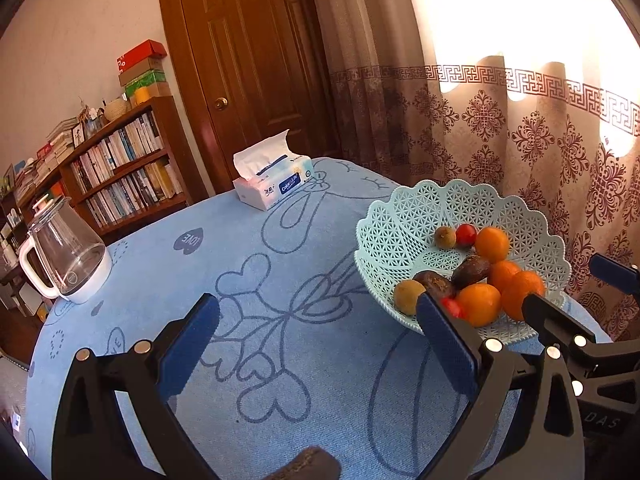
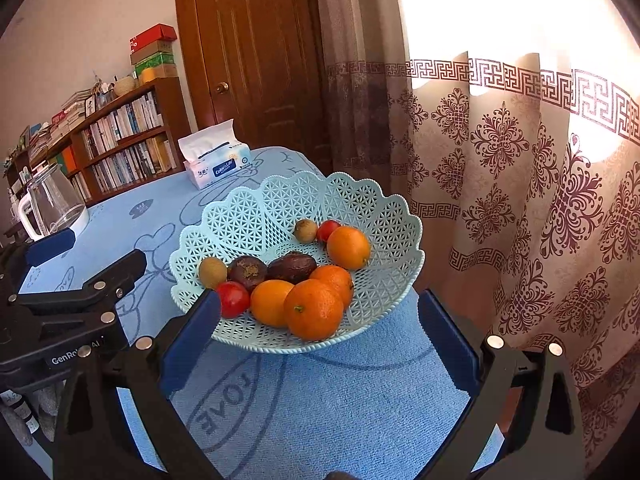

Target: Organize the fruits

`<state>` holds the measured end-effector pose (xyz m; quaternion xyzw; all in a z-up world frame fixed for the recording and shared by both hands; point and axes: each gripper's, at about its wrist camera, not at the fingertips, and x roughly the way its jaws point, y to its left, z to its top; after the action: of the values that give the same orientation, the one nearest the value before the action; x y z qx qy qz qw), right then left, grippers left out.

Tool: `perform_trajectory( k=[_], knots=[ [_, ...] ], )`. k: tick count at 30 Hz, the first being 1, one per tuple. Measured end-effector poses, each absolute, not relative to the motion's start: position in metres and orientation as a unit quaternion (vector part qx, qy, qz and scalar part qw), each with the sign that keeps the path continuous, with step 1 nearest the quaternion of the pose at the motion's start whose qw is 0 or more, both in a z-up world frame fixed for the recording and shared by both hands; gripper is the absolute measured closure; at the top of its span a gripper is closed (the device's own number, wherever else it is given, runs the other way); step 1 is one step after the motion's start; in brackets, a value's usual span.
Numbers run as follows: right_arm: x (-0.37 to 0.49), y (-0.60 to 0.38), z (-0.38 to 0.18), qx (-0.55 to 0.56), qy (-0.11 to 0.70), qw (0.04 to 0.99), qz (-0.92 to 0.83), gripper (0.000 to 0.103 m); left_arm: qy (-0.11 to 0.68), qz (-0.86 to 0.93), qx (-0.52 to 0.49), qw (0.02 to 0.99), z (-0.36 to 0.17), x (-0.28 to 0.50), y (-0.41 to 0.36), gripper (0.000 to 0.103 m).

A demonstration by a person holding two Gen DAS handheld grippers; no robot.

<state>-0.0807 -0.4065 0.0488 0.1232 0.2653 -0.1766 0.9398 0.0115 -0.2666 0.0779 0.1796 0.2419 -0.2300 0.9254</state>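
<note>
Both wide open, left gripper (image 1: pixel 318 320) and right gripper (image 2: pixel 320 312), nothing held. Fruit piled in basket (image 2: pixel 384 216). Best to pinch the front orange (image 2: pixel 314 308) gently, lifting straight up.

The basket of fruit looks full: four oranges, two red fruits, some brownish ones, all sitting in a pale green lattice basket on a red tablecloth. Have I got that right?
Nearly. The tablecloth is blue with line drawings, not red; the right wrist view shows it plainly. The rest holds: four oranges, two red fruits and brownish ones lie in the pale green lattice basket.
</note>
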Motion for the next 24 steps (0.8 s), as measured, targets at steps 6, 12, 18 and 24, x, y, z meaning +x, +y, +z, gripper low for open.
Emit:
perform_trajectory(
  k=[6,12,18,24],
  knots=[
    [-0.0801,-0.4063,0.0484,0.122,0.266,0.940,-0.177,0.003,0.238,-0.227,0.183,0.927,0.0785,0.0102,-0.2667,0.005],
    [-0.0799,-0.4065,0.0479,0.121,0.267,0.939,-0.178,0.003,0.237,-0.224,0.185,0.927,0.0782,0.0103,-0.2669,0.005],
    [-0.0796,-0.4064,0.0475,0.121,0.268,0.939,-0.178,0.003,0.237,-0.217,0.182,0.929,0.0782,0.0110,-0.2662,0.005],
    [-0.0793,-0.4061,0.0473,0.120,0.268,0.939,-0.178,0.003,0.237,-0.215,0.182,0.930,0.0783,0.0122,-0.2659,0.005]
  ],
)
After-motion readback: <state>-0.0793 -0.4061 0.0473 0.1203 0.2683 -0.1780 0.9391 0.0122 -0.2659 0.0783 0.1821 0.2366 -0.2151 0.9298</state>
